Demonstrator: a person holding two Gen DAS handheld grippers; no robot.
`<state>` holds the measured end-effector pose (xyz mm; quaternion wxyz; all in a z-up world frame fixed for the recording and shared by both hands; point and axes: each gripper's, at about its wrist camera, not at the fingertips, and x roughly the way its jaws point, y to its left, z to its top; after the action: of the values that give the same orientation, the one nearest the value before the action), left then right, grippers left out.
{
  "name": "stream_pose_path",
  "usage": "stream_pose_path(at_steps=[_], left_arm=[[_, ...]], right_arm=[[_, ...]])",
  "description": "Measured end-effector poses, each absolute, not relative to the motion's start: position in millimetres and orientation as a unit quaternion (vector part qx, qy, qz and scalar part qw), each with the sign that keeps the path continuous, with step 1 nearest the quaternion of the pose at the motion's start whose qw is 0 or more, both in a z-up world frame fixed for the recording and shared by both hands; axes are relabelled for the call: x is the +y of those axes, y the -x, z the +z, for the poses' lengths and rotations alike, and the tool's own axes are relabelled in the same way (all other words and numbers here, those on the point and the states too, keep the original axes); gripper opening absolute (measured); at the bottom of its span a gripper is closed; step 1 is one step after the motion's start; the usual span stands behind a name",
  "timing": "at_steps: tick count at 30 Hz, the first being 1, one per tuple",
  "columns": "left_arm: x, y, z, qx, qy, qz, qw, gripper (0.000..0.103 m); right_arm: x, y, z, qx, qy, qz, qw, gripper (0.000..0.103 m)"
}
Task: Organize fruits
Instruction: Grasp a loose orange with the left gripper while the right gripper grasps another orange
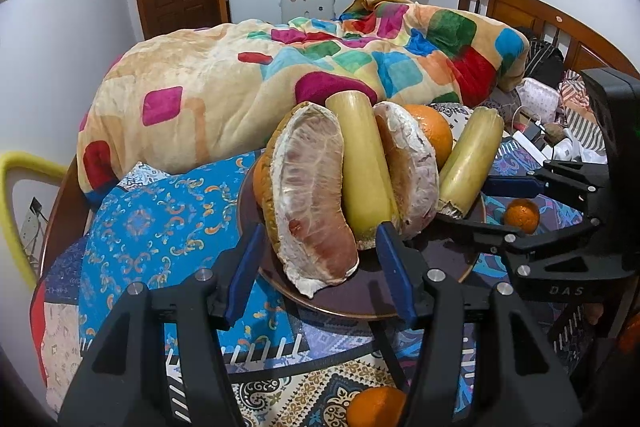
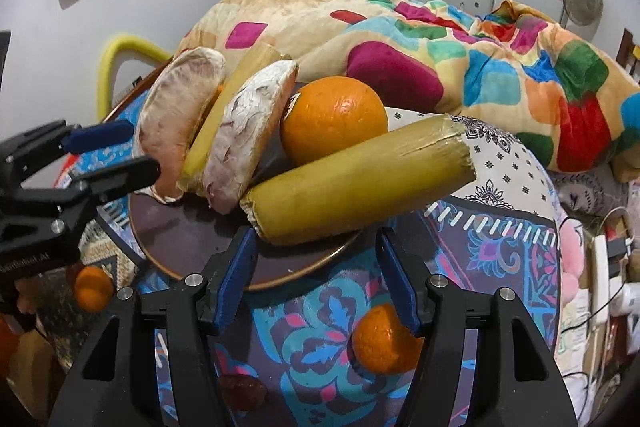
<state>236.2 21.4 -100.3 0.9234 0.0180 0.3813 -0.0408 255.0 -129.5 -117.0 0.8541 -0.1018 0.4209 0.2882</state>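
A dark round plate [image 1: 440, 259] [image 2: 180, 239] sits on a patterned bed cover. On it stand two peeled pomelo wedges [image 1: 312, 195] [image 2: 176, 115], two yellow-green cane pieces [image 1: 366, 163] [image 2: 360, 179] and a large orange [image 1: 434, 127] [image 2: 332, 115]. My left gripper [image 1: 320, 259] is open at the plate's near rim, just before the front pomelo wedge; it shows at the left of the right wrist view [image 2: 116, 151]. My right gripper [image 2: 316, 267] is open and empty at the plate's edge below the cane piece; it shows at the right of the left wrist view [image 1: 492, 203].
Small mandarins lie on the cover off the plate [image 1: 522, 215] [image 1: 376, 407] [image 2: 384, 339] [image 2: 94, 287]. A dark red fruit [image 2: 242, 393] lies near the right gripper's base. A bulky colourful blanket [image 1: 248, 79] lies behind the plate. Clutter and cables sit by the headboard [image 1: 552, 135].
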Motion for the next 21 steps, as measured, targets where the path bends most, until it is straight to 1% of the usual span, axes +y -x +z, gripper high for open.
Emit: stream_pose_path(at_steps=[4, 10, 15, 21], left_arm=[[24.5, -232.9, -96.1, 0.379, -0.012, -0.036, 0.925, 0.058], [31.2, -215.2, -83.9, 0.370, 0.011, -0.030, 0.928, 0.058], [36.1, -193.0, -75.4, 0.358, 0.023, -0.018, 0.933, 0.068], [44.0, -179.6, -79.6, 0.368, 0.031, -0.013, 0.929, 0.070]], right_arm=[[-130.6, -249.3, -111.6, 0.416, 0.101, 0.296, 0.854, 0.060], [-146.5, -229.6, -89.4, 0.387, 0.092, 0.283, 0.873, 0.060], [-168.4, -214.2, -81.4, 0.375, 0.092, 0.258, 0.886, 0.060], [-185.0, -216.2, -104.4, 0.404, 0.080, 0.239, 0.879, 0.060]])
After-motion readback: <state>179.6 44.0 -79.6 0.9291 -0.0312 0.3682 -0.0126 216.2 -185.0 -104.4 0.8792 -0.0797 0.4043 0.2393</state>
